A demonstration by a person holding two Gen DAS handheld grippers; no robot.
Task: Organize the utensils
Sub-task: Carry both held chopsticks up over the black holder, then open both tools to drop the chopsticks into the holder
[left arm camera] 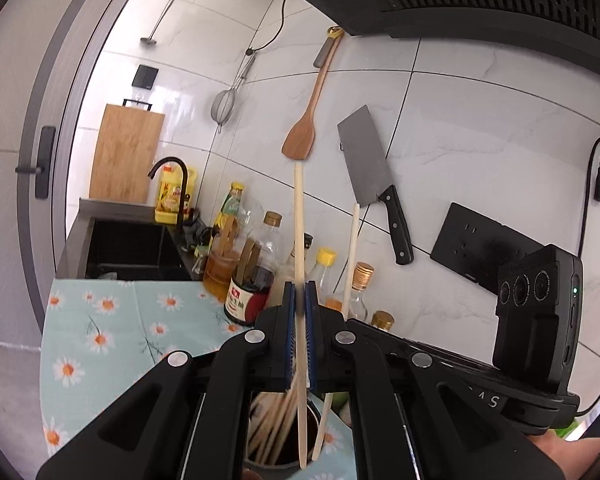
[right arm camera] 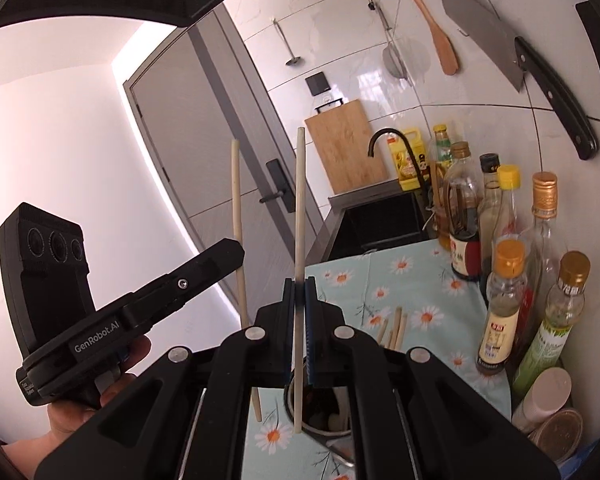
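My left gripper (left arm camera: pixel 300 286) is shut on a pale wooden chopstick (left arm camera: pixel 299 220) that stands nearly upright, its lower end over a metal cup (left arm camera: pixel 315 416) holding several chopsticks. My right gripper (right arm camera: pixel 300 282) is shut on a second upright chopstick (right arm camera: pixel 300 200), whose lower tip hangs at the rim of the same cup (right arm camera: pixel 320 430). In the right wrist view the left gripper (right arm camera: pixel 238 250) shows at the left with its chopstick (right arm camera: pixel 236 184), held by a hand (right arm camera: pixel 72 408). The right chopstick (left arm camera: pixel 352 256) also shows beside the left one. Several chopstick tips (right arm camera: pixel 392 330) poke up behind my right fingers.
A daisy-print cloth (left arm camera: pixel 100 340) covers the counter. Sauce and oil bottles (right arm camera: pixel 504 300) crowd the wall side. A black sink (left arm camera: pixel 132 248) with a faucet (left arm camera: pixel 172 184) lies beyond. A cleaver (left arm camera: pixel 372 176), wooden spatula (left arm camera: pixel 304 128), strainer and cutting board (left arm camera: pixel 126 152) are at the tiled wall.
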